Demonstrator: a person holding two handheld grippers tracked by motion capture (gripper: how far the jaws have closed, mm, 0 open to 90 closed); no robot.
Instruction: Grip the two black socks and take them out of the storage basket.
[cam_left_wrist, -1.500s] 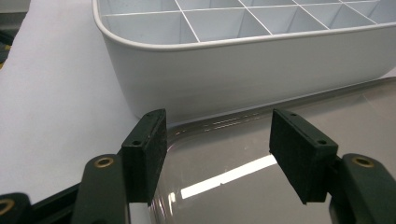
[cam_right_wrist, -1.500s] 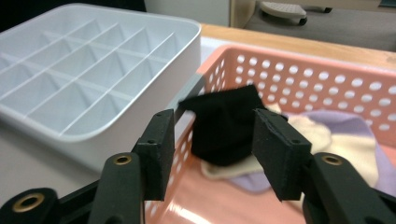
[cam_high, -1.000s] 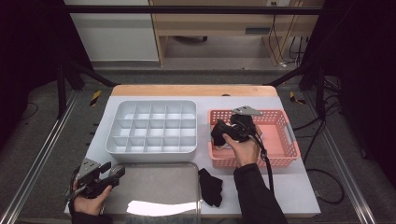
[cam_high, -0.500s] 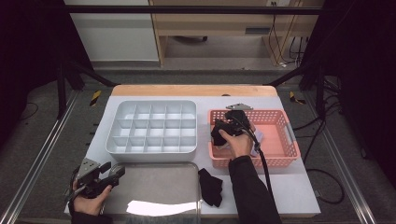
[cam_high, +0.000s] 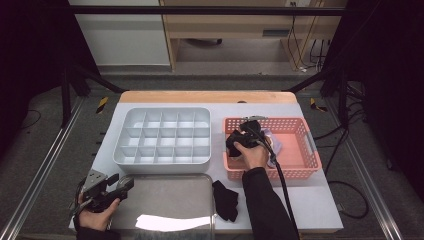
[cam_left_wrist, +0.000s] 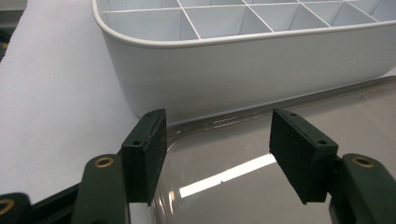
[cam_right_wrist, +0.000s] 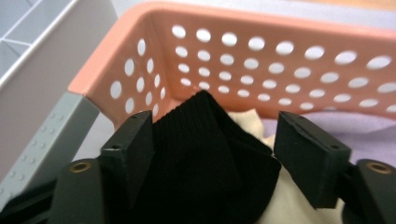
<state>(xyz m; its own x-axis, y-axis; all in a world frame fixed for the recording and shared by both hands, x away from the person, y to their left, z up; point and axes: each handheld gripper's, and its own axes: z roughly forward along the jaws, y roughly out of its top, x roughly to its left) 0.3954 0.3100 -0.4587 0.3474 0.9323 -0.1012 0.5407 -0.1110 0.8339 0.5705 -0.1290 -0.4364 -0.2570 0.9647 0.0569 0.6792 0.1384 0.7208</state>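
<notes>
Black sock (cam_right_wrist: 205, 154): down in the pink basket (cam_right_wrist: 261, 28), right between the two pads of the right tongs (cam_right_wrist: 219, 154); on top of a cream cloth (cam_right_wrist: 289, 196), with a purple cloth (cam_right_wrist: 355, 128) just past the far pad.
Right tongs: open wide, just been opening, pads around the sock; left pad looks to be touching it, right pad apart from it, so no squeeze yet.
Left tongs (cam_left_wrist: 219, 154): open, nothing between the pads; low over the shiny metal tray (cam_left_wrist: 261, 186), just in front of the white box with little rooms (cam_left_wrist: 243, 70).
Feel of the sock: soft, floppy and light, probably; ribbed knit, so not slippery; nothing to break.
Best spot to grab: the humped fold in the middle, between the pads; a deep pinch so both layers get caught.
Watch out: cream cloth just under the sock, easy to pinch too; loose ends likely to hang and drag on the basket rim.
Other black sock (cam_high: 226, 200): flat on the white surface (cam_high: 310, 200), beside the tray, well apart from both tongs.
</notes>
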